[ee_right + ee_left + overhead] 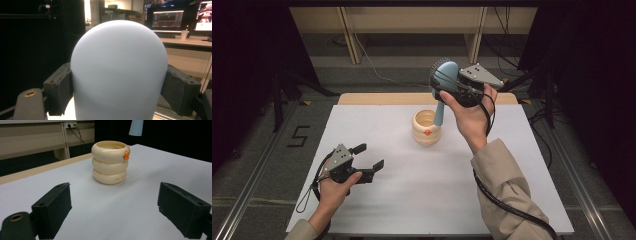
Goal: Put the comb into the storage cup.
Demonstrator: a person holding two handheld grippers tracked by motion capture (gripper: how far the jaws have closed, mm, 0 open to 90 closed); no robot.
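Your right gripper (451, 82) is clamped on the wide head of the blue hairbrush (119, 72), one black jaw pressing each side, and you hold it up in the air above the table. The brush handle hangs down just over the cream ring-shaped cup (426, 127), which stands near the middle of the white table (412, 200). Your left gripper (368, 156) rests low near the table's front left, jaws wide apart with nothing between them, pointing at the cup.

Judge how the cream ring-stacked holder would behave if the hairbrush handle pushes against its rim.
The holder looks rigid and squat, with a flat base on the white table, so it would probably slide rather than tip. Its glossy, rounded rings may let the blue hairbrush glance off.
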